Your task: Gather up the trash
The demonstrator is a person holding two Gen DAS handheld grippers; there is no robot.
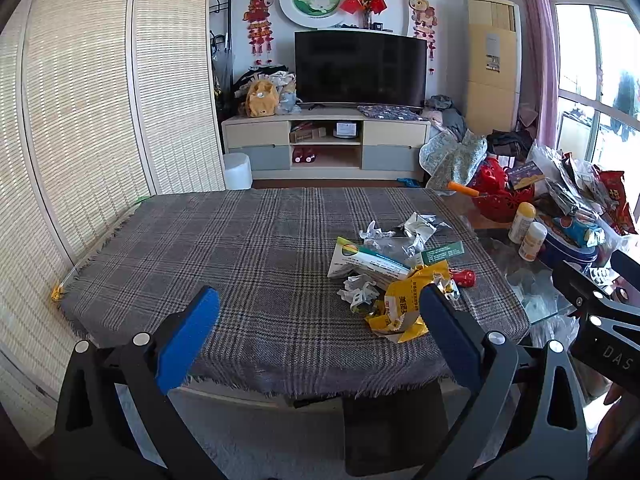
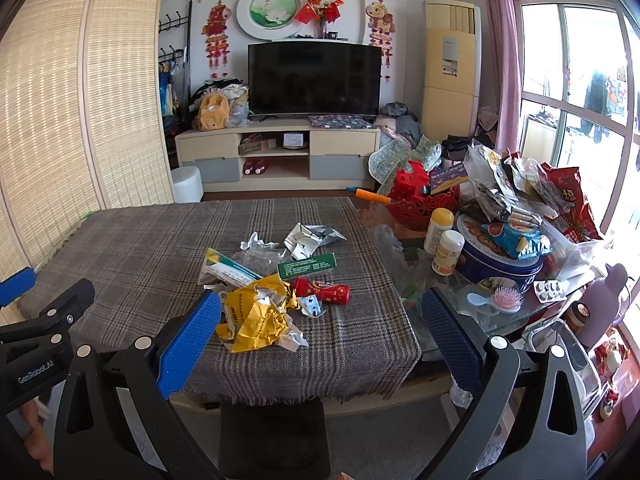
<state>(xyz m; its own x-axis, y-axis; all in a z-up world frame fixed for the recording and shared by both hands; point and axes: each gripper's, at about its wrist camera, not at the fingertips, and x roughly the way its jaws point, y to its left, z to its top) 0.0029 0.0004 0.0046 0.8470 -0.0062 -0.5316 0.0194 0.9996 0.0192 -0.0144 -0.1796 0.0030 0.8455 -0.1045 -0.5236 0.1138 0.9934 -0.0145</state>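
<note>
A pile of trash lies on the grey plaid tablecloth (image 1: pixel 240 248): a crumpled yellow wrapper (image 1: pixel 404 304) (image 2: pixel 256 316), a white and green box (image 1: pixel 364 264) (image 2: pixel 228 270), a green box (image 2: pixel 307 265), a red tube (image 2: pixel 324 291), crumpled white paper (image 2: pixel 256 243) and a silver foil bag (image 2: pixel 308 236). My left gripper (image 1: pixel 320 304) is open and empty, above the table's near edge, left of the pile. My right gripper (image 2: pixel 320 308) is open and empty, with the pile between and ahead of its fingers. Each gripper's body shows at the edge of the other's view.
To the right is a glass table with two yellow-capped bottles (image 2: pixel 444 240), a blue cookie tin (image 2: pixel 496 256), snack bags (image 2: pixel 560 200), a pink hairbrush (image 2: pixel 508 298) and a red basket (image 2: pixel 420 196). A dark chair back (image 2: pixel 272 436) stands below the table's near edge. A bamboo screen (image 1: pixel 80 120) is at left.
</note>
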